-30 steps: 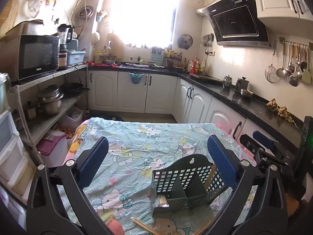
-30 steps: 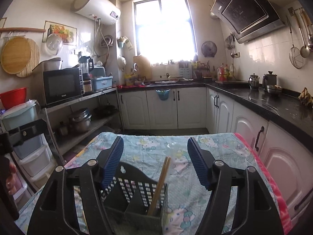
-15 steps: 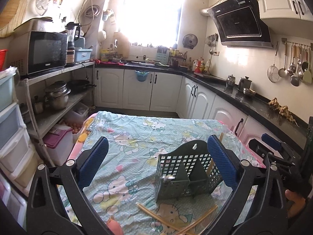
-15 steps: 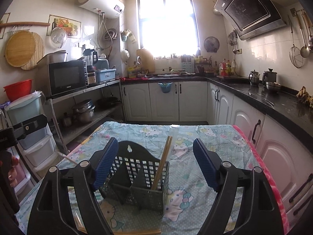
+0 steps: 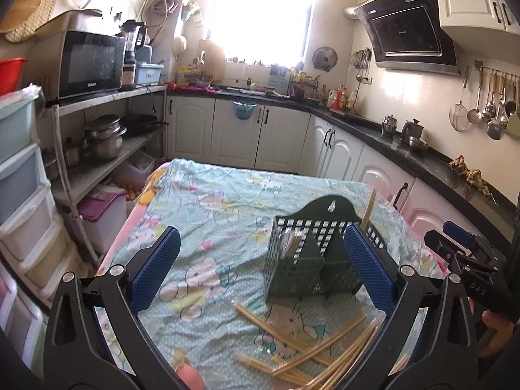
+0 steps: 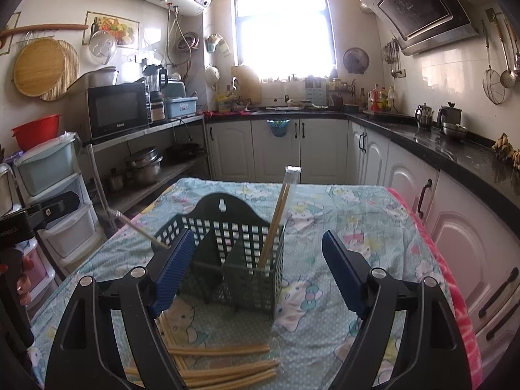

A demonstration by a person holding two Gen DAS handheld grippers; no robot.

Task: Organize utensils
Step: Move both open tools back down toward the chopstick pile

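Left gripper (image 5: 260, 273) and right gripper (image 6: 258, 273) — both jaws wide, nothing clamped. The dark green utensil caddy (image 6: 240, 253) stands upright on the cartoon-print tablecloth (image 5: 208, 208), wrapped chopsticks (image 6: 276, 217) leaning in its right compartment. Loose bamboo chopsticks (image 5: 312, 354) lie scattered at 6 o'clock of the caddy — some crossing.
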